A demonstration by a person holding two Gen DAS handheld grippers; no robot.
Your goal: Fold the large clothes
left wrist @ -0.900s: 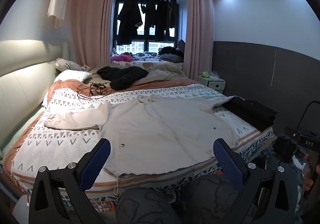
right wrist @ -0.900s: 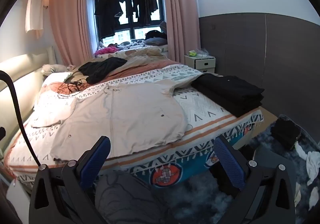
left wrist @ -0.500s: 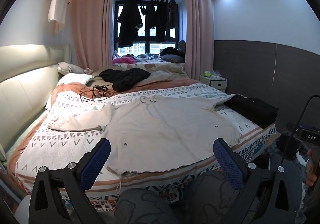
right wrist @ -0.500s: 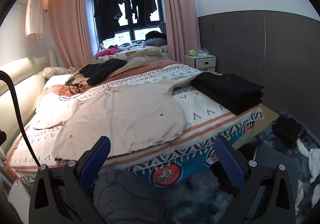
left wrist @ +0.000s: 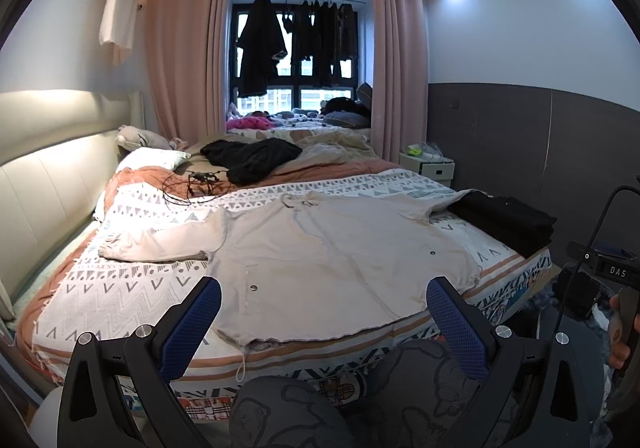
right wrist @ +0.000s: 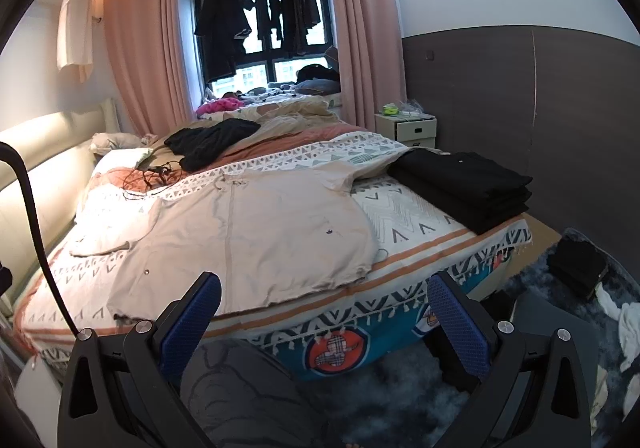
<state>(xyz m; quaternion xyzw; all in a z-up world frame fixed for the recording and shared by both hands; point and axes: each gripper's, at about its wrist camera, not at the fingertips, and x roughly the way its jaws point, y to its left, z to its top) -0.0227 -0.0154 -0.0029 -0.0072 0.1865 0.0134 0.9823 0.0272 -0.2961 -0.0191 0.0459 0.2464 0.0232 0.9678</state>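
A beige jacket (left wrist: 328,248) lies spread flat, front up, across the patterned bedspread (left wrist: 120,288) of the bed, its hem at the near edge of the mattress with a drawstring hanging over the side; one sleeve stretches out toward the cream padded headboard (left wrist: 48,200), the other runs toward a stack of folded black clothes (left wrist: 504,220) at the bed's right corner, and its end seems to slip under that stack, though the view is too small to be sure. The left gripper (left wrist: 323,322) hangs in the air off the foot of the bed, its blue-padded fingers (left wrist: 192,322) spread wide and holding nothing, clear of the fabric. The right gripper (right wrist: 324,318) is likewise spread wide and empty, near the bed's edge but apart from the jacket (right wrist: 256,236). Farther back on the bed lie a tangle of dark cables (left wrist: 196,184) and a loose black garment (left wrist: 252,158). Dark clothes (left wrist: 296,44) hang at the window between pink curtains (left wrist: 188,48).
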